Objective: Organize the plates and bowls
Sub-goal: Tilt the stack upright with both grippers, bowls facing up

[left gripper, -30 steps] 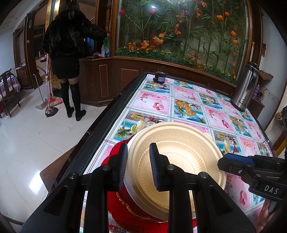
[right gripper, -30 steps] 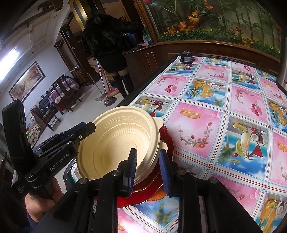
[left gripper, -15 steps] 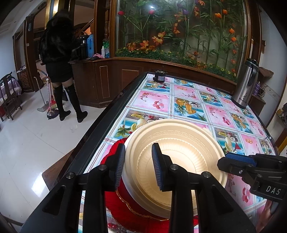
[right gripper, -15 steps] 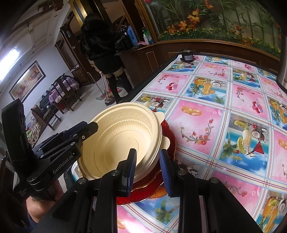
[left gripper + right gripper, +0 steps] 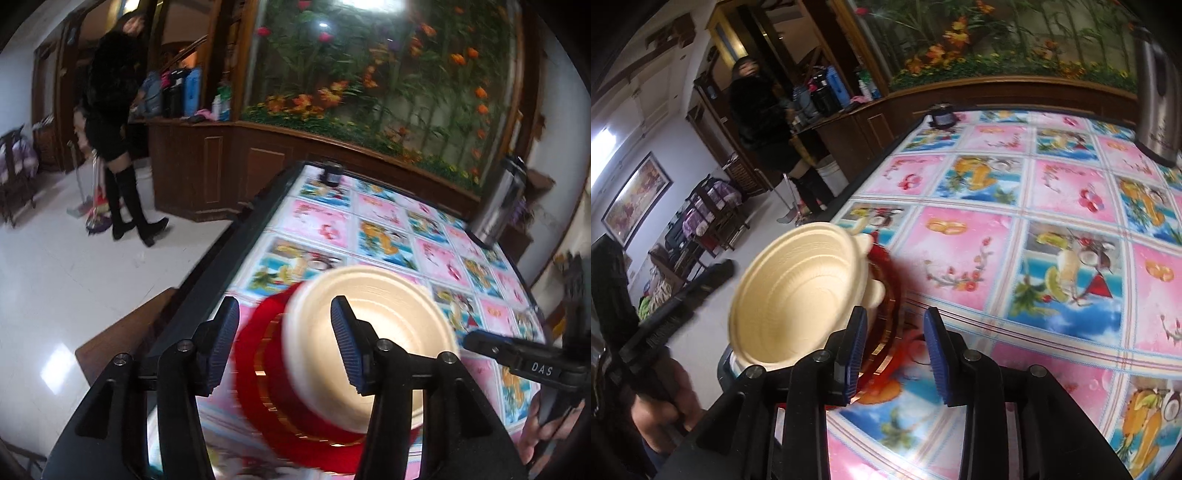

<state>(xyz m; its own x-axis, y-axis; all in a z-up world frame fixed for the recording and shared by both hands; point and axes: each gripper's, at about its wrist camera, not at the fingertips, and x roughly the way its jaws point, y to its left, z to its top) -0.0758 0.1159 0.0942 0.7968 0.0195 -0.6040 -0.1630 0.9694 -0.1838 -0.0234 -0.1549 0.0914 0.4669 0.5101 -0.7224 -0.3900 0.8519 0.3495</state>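
Bowls: cream stack [image 5: 373,332] on red plates [image 5: 269,373], near tabletop's [image 5: 1071,192] left edge.
Left gripper [image 5: 284,347]: jaws spread wide, holding nothing.
Right gripper [image 5: 895,354]: jaws parted, empty, beside the plates.
Risk: a stray nudge could tip the stack off that edge.

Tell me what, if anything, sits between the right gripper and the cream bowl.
Nothing visible does. The right gripper, jaws open, sits just beside the cream bowl, which rests on the red plates. No other object lies in the gap.
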